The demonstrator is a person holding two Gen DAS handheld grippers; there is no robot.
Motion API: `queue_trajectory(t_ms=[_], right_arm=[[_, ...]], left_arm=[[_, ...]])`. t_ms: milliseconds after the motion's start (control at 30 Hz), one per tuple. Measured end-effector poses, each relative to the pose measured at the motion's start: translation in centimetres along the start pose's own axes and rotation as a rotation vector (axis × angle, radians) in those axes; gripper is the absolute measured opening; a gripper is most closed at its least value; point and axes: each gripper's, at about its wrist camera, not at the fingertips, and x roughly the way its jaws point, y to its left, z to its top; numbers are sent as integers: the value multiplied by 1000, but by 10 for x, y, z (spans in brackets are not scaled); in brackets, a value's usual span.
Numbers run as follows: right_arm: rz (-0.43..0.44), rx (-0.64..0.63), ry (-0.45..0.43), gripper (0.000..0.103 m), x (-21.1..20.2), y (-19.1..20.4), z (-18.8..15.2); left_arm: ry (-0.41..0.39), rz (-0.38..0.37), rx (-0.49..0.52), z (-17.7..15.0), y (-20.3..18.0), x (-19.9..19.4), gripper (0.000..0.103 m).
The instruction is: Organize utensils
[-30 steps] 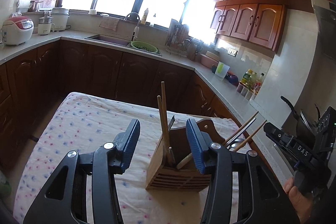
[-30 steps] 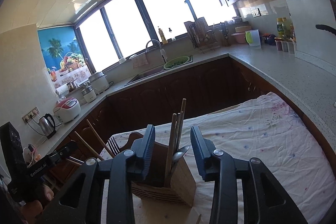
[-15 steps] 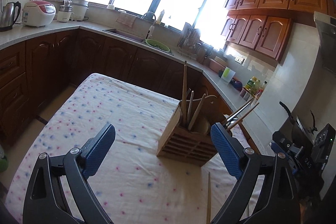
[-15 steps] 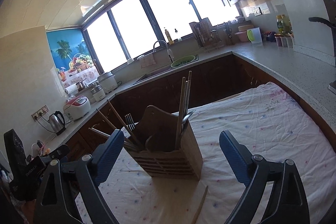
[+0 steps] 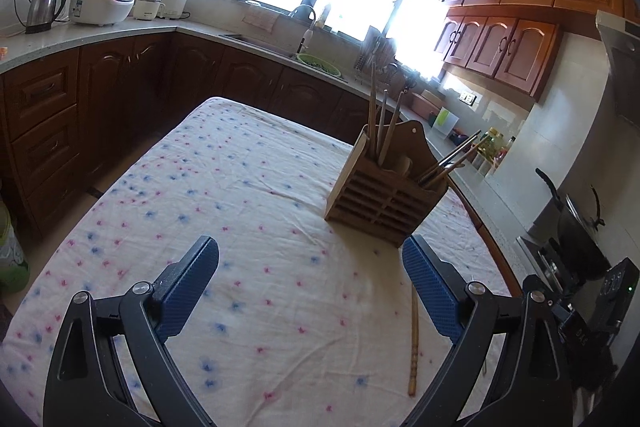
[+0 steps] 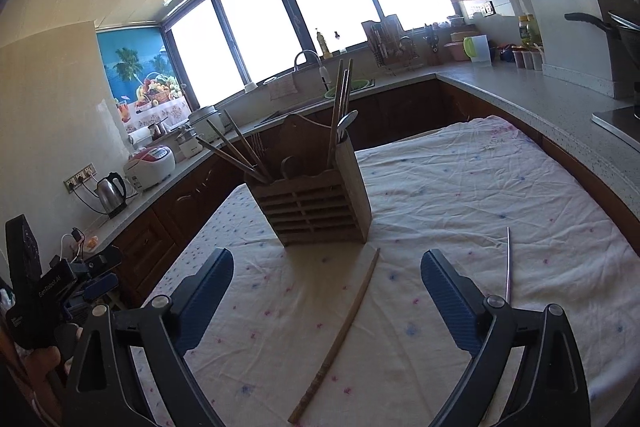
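A wooden slatted utensil holder (image 5: 384,199) stands on the flowered tablecloth (image 5: 224,195); it also shows in the right wrist view (image 6: 316,205). It holds several chopsticks and a spoon (image 6: 347,121). A loose wooden chopstick (image 5: 413,339) lies on the cloth in front of it, seen too in the right wrist view (image 6: 340,335). A thin metal chopstick (image 6: 508,263) lies further right. My left gripper (image 5: 310,281) is open and empty, short of the holder. My right gripper (image 6: 327,293) is open and empty, above the wooden chopstick.
Dark cabinets and a counter with a kettle (image 5: 42,7), rice cooker (image 5: 102,3) and sink (image 5: 260,41) run around the table. A stove with a black pan (image 5: 576,223) stands at the right. The table edge (image 5: 492,239) is close behind the holder.
Both grippers have opened wide and drawn back from the holder. The loose wooden chopstick and the metal one have come into view on the cloth.
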Motion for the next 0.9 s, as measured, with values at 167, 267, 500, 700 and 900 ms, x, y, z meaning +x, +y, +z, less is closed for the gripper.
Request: queue_trajectory(t_ms=[167, 267, 500, 700, 900], right_arm=[[-2, -27, 9, 96, -16, 5, -7], [-8, -68, -41, 97, -40, 15, -1], [-81, -194, -270, 103, -103, 38, -33], [-114, -232, -305, 103, -114, 38, -65], [-140, -260, -302, 103, -122, 39, -78]], left_arm=[[2, 20, 55, -13, -8, -18, 95], [-38, 17, 87, -15, -15, -37, 100], [-204, 96, 207, -54, -28, -78, 103], [-272, 165, 336, -86, -38, -92, 103], [-246, 197, 346, -100, -34, -90, 103]])
